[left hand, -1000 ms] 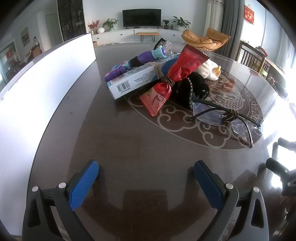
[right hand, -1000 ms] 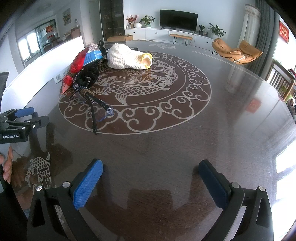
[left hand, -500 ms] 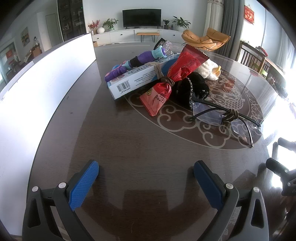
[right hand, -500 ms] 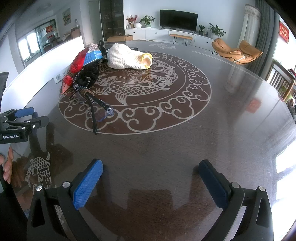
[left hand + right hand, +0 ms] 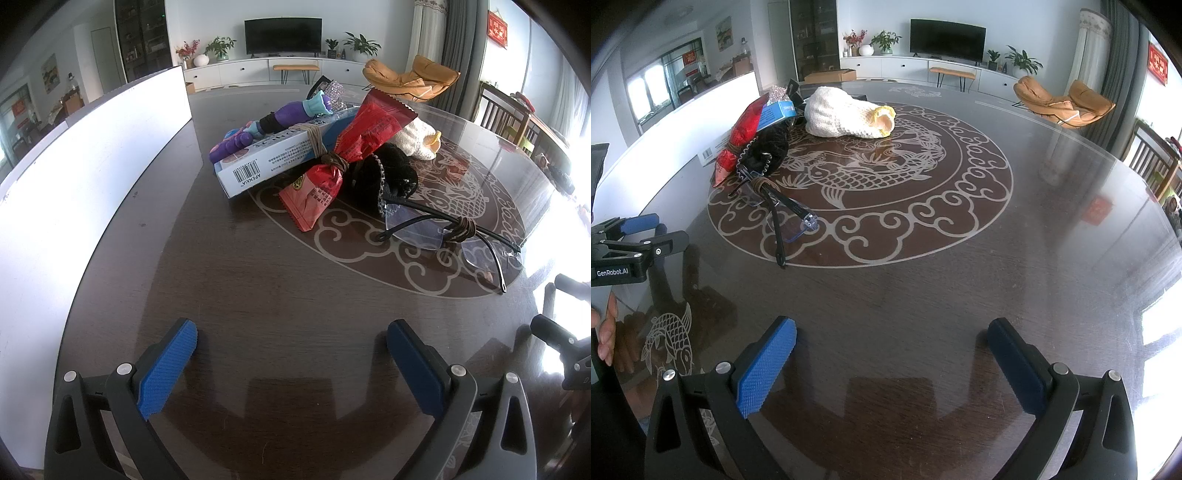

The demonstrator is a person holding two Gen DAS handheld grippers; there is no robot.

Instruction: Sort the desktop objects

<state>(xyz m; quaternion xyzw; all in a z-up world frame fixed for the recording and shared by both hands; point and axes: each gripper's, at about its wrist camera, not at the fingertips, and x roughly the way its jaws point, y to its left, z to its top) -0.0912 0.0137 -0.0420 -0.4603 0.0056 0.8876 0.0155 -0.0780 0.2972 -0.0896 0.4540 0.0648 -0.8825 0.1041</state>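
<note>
Beyond my left gripper (image 5: 291,341), whose blue pads stand wide apart over bare dark table (image 5: 258,295), the clutter sits heaped on the near rim of the carved fish medallion (image 5: 461,192). A blue-and-white carton (image 5: 273,160) with a barcode end leans out over that rim, a band of twine round it, with a purple plush toy (image 5: 269,123) lying behind it. A red snack packet (image 5: 340,158), cinched at its waist by a brown tie, rests against the carton; I judge it light, crinkly and slippery, best pinched at the tied waist. Beside it a black fuzzy pouch (image 5: 391,173) touches clear safety glasses (image 5: 443,229), whose thin black temples splay toward the medallion's edge. Through the right wrist camera, my right gripper (image 5: 892,343) likewise gapes with nothing between its pads, well short of the medallion (image 5: 923,206). From here the glasses (image 5: 783,216) are the nearest piece, lying across the medallion's left border; they look stiff but fragile, so I would take the frame where the tie wraps it, not the lens. A cream knitted pouch (image 5: 846,116) lies on the medallion's far side, soft and easy to squeeze anywhere. The left gripper (image 5: 635,236) shows at the picture's left edge.
</note>
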